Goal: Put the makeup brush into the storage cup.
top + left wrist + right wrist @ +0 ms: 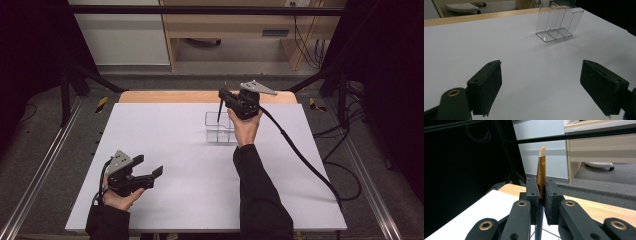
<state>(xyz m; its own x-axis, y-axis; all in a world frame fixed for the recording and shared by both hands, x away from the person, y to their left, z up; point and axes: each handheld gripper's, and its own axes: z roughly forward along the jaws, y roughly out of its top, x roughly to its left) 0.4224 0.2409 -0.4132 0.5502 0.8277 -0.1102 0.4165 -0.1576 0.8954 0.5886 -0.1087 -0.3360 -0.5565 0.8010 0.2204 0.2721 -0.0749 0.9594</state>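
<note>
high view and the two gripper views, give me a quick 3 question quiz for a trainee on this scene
1. True or false: the right gripper is shut on a brush with a gold ferrule.
2. Which does the left gripper hold? A) the brush B) the clear organizer C) nothing
3. Fill in: the brush's dark handle points down toward the clear ___ on the white table.

Key
1. True: its jaws pinch the brush, bristle end up.
2. C: its jaws stand wide apart over bare table, near the person's side.
3. Organizer: a see-through box with divided compartments, standing upright toward the far side of the table.
</note>
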